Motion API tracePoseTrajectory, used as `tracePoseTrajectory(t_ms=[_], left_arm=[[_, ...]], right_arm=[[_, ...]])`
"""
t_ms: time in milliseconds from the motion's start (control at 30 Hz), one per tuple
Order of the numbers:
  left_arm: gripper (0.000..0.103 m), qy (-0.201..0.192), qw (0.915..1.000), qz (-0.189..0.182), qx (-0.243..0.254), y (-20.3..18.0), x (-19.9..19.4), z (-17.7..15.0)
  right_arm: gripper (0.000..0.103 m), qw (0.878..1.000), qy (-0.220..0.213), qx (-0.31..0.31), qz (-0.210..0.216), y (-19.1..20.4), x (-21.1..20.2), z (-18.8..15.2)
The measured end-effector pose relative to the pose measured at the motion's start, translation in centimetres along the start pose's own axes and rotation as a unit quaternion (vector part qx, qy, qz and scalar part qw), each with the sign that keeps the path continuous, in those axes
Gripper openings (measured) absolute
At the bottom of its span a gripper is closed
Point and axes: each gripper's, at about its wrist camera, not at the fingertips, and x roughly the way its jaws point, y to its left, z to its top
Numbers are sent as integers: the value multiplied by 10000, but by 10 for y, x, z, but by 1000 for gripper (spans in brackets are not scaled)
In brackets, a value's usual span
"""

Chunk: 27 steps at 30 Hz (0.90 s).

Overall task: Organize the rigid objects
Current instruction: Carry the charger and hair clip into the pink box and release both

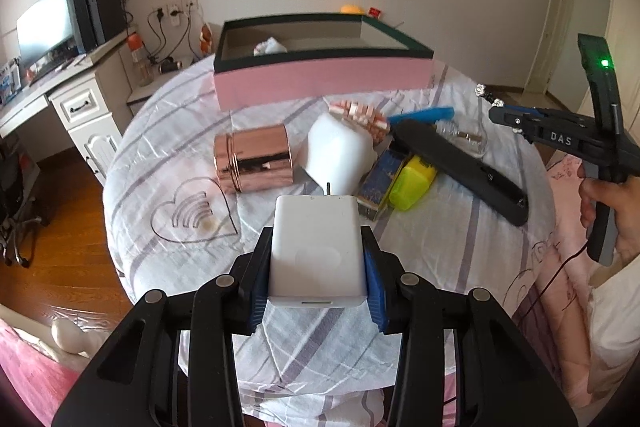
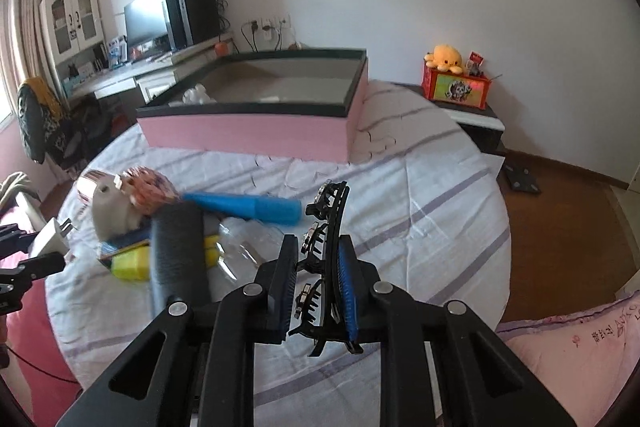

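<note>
My left gripper (image 1: 316, 233) is shut on a white plug-in charger (image 1: 314, 259), held above the cloth-covered round table (image 1: 440, 247) with its prongs pointing away. My right gripper (image 2: 318, 243) is shut on a black hair clip (image 2: 335, 223) with small stones, lifted off the table. In the left wrist view the right gripper (image 1: 502, 115) hangs at the right with the hair clip (image 1: 486, 95) sticking out. A pink box (image 1: 320, 83) with a dark rim stands open at the far side, with a small white thing (image 1: 272, 47) inside.
A pile lies mid-table: a copper tin (image 1: 254, 157), a white block (image 1: 340, 155), a pink beaded piece (image 1: 360, 115), a blue tube (image 1: 424, 115), a long black case (image 1: 460, 171), a yellow piece (image 1: 412, 187) and a glass bottle (image 1: 468, 139). A desk (image 1: 60, 87) stands left.
</note>
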Motion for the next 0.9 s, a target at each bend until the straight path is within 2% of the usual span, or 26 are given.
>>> tracePoseTrajectory(t_ms=[367,633,900], left_arm=[[41,-537,9983,141,155,-6,-27,30],[41,-1091,9933,284,272,-12,-44,80],[41,-1327,9900,253,402,-17,-39,129]], right_arm=[[20,9988,-403,-72,284,24,-28,23],[20,9960,-781,-218,388,37,-46,51],[20,9922,-1091,-385,468,44,-50,86]])
